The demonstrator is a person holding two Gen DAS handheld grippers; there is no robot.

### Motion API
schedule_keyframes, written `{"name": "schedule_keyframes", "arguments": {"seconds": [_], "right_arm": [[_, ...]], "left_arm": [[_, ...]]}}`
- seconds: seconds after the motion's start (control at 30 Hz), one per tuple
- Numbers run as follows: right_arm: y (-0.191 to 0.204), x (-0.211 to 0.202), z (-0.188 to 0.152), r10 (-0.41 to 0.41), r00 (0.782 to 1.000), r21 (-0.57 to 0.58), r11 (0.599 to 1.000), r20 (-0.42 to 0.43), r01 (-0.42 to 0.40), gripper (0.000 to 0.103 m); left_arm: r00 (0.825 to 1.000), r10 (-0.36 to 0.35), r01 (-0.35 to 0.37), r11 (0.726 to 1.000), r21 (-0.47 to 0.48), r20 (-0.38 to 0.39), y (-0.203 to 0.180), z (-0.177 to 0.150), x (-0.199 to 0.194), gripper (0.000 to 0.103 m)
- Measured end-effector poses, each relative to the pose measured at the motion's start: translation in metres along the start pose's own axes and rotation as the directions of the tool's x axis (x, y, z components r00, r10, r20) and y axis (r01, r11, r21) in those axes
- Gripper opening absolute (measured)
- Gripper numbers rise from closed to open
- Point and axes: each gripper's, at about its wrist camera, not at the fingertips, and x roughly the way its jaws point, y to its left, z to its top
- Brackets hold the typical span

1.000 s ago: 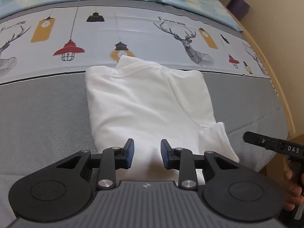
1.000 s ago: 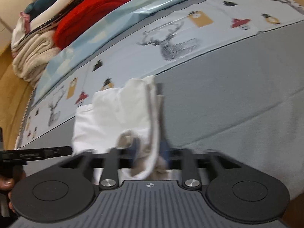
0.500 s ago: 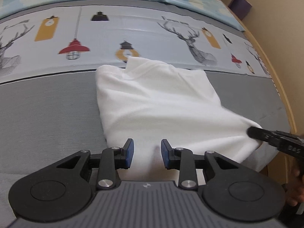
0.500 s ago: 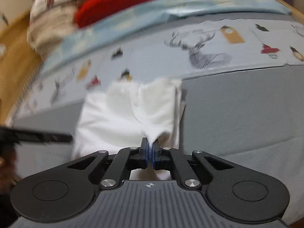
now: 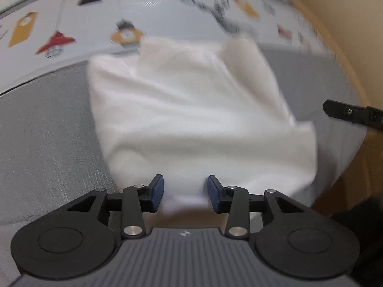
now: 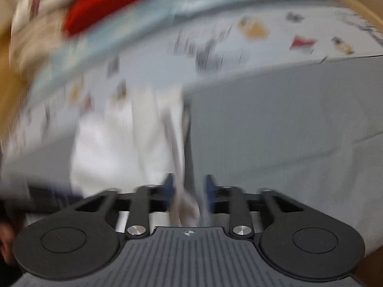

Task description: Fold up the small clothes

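On the bed point(image 5: 43, 143) the white shirt point(image 5: 196, 119) lies half folded. My left gripper point(image 5: 184, 192) is opening, near hem between its jaws but unpinched. My right gripper point(image 6: 188, 191) is opening too, a fold loose between them. If I lift now, cloth could snag a pad and undo the fold.

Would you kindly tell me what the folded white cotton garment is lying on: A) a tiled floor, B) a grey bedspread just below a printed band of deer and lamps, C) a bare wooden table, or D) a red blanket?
B: the folded white cotton garment rests on the grey bedspread, its far edge reaching the printed band of deer and lamps.
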Motion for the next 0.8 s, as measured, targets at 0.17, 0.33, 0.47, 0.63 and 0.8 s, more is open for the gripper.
{"name": "schedule_keyframes", "arguments": {"seconds": [0.17, 0.33, 0.47, 0.63, 0.8], "right_arm": [[0.01, 0.026, 0.014, 0.005, 0.999, 0.012, 1.0, 0.036, -0.006, 0.046], [0.043, 0.059, 0.027, -0.005, 1.0, -0.111, 0.994, 0.026, 0.008, 0.046], [0.07, 0.083, 0.03, -0.048, 0.999, -0.223, 0.974, 0.009, 0.049, 0.048], [0.084, 0.107, 0.033, -0.083, 0.996, -0.294, 0.953, -0.018, 0.074, 0.011], [0.037, 0.096, 0.055, -0.126, 0.989, 0.027, 0.992, 0.076, 0.124, 0.003]], "left_arm": [[0.993, -0.021, 0.043, 0.98, -0.192, 0.117, 0.051, 0.0, -0.016, 0.045], [0.993, 0.003, 0.026, 0.968, -0.25, 0.117, 0.078, 0.01, -0.019, 0.045], [0.994, -0.004, 0.031, 0.971, -0.236, 0.112, 0.084, 0.015, -0.02, 0.045], [0.994, -0.018, 0.042, 0.973, -0.226, 0.107, 0.091, 0.023, -0.018, 0.045], [0.992, -0.041, 0.068, 0.972, -0.224, 0.122, 0.092, 0.031, -0.018, 0.048]]}}
